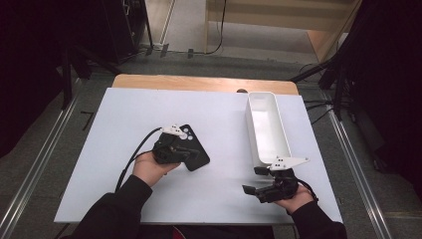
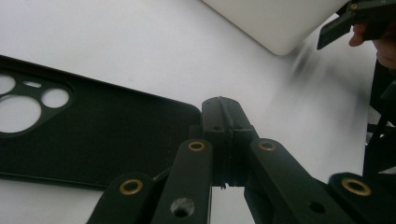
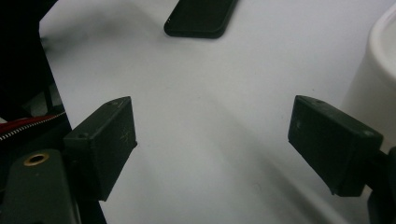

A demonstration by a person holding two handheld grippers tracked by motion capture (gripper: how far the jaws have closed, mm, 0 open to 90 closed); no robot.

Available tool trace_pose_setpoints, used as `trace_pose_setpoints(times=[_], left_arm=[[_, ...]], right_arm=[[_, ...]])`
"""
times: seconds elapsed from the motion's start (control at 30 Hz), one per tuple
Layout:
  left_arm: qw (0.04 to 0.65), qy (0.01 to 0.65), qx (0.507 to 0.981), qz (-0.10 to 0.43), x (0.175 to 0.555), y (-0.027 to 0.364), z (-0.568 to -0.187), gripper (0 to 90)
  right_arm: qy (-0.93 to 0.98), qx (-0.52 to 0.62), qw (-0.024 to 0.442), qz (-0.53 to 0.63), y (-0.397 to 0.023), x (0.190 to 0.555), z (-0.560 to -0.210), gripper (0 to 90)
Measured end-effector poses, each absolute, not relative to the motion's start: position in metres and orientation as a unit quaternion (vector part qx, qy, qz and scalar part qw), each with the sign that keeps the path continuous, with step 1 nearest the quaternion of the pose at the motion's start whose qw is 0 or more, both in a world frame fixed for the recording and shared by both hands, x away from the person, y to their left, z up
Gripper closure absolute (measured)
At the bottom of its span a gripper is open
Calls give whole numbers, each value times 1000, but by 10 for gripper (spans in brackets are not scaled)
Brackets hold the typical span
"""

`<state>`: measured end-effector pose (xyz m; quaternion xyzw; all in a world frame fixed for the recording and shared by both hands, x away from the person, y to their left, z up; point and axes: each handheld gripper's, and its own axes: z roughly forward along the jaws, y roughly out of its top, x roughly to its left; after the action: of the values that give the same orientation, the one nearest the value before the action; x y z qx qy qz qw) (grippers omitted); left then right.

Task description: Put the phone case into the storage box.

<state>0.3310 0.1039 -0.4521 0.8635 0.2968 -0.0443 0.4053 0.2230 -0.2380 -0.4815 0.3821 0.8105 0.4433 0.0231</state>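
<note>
Right gripper (image 1: 260, 179) — near right of the table, held low beside the near end of the white bin (image 1: 266, 127); its jaws stood wide apart with nothing but bare white tabletop (image 1: 219, 194) between them, one jaw close against the bin's wall without a clear touch.

Left gripper (image 2: 223, 116) — near left, jaws brought fully together. In the left gripper view the pads met flush at the corner of the phone case (image 2: 93, 135); whether they pinched the case's edge or merely lay over it could not be told from these views.

Phone case — black, camera cut-outs showing, lying flat on the tabletop left of centre, well apart from the bin, partly under the left gripper.

White bin — long, open-topped, empty as far as seen, running from near right toward the far edge.

Handling note — a thin, flat case offers little to bite; judged best to catch one rim squarely, check the hold before any lift, then carry it level toward the bin while the right gripper steadies that bin.
</note>
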Motion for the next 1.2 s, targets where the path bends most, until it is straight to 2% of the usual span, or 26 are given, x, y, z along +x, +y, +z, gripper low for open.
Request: trace_pose_setpoints(times=[0.57, 1.2], left_arm=[[373, 312, 873, -45, 329, 106, -483, 888], [348, 306, 886, -29, 330, 106, -497, 888]], right_arm=[[810, 380, 22, 445, -238, 223, -481, 134], [811, 379, 22, 445, -237, 223, -482, 134]])
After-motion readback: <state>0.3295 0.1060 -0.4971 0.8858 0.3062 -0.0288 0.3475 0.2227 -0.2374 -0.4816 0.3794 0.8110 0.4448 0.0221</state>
